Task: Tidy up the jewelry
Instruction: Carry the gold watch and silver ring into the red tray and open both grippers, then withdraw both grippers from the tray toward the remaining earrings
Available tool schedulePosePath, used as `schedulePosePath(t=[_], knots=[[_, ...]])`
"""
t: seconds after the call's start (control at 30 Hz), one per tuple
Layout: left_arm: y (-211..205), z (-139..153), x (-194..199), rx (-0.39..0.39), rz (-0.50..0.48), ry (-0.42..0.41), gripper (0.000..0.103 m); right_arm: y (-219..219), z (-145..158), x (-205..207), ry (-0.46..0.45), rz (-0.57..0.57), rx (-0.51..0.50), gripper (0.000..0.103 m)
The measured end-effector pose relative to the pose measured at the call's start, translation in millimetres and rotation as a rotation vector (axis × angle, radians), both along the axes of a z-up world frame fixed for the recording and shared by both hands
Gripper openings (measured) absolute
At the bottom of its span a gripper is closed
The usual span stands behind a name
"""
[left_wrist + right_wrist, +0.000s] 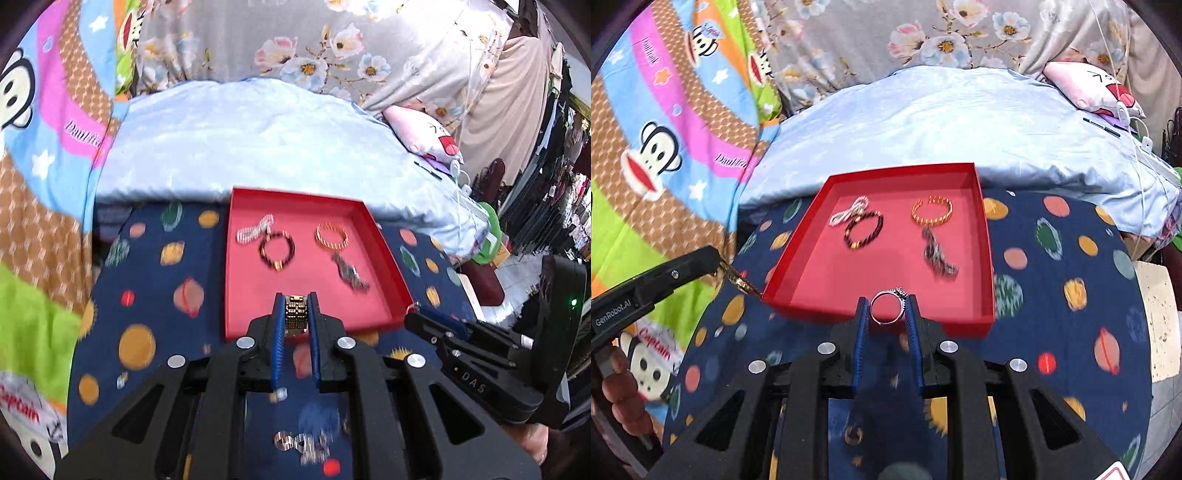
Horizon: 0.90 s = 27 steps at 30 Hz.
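Note:
A red tray (384, 258) (986, 258) stands on a dark blue planet-print cloth. In it lie a white beaded piece (255, 230) (849, 212), a dark beaded bracelet (277, 249) (863, 229), a gold bracelet (331, 236) (931, 211) and a dark silver piece (349, 273) (938, 258). My left gripper (296, 312) is shut on a gold link band (296, 314) over the tray's near edge; it shows at the left of the right wrist view (738, 282). My right gripper (887, 310) is shut on a silver ring (888, 306) at the tray's near edge.
Small silver pieces (303, 445) and a small ring (854, 434) lie on the cloth under the grippers. A light blue quilt (258, 140) lies behind the tray. A cartoon-print blanket (665, 147) is to the left, a pink pillow (424, 133) to the right.

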State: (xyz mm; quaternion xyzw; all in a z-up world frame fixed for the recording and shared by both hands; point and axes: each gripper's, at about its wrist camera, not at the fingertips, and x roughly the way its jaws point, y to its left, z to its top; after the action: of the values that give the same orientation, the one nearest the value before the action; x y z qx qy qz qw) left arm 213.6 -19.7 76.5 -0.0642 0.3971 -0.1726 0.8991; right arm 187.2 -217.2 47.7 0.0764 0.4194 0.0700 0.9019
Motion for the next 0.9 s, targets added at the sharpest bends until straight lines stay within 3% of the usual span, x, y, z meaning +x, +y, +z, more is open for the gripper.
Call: schedulePosePath(t=[0.23, 0.4, 0.67, 0.73, 0.8, 0.9], knots=[[-14, -4, 46, 0.002, 0.004, -0.019, 0.011, 2, -16, 41, 0.024, 0.004, -0.002, 0.018], [-24, -22, 73, 0.021, 0.003, 0.014, 0.011, 4, -37, 61, 0.057, -0.003, -0.006, 0.018], [-32, -48, 86, 0.051, 0.008, 0.03, 0.012, 4, -58, 75, 0.1, -0.012, -0.012, 0.019], [-33, -47, 87, 0.073, 0.013, 0.017, 0.017, 3, -56, 74, 0.089, -0.021, -0.011, 0.022], [-30, -46, 87, 0.076, 0.03, 0.015, 0.036, 2, -53, 73, 0.076, -0.033, -0.01, 0.028], [-21, -42, 84, 0.061, 0.059, 0.017, 0.042, -3, -45, 68, 0.059, -0.046, 0.002, 0.03]])
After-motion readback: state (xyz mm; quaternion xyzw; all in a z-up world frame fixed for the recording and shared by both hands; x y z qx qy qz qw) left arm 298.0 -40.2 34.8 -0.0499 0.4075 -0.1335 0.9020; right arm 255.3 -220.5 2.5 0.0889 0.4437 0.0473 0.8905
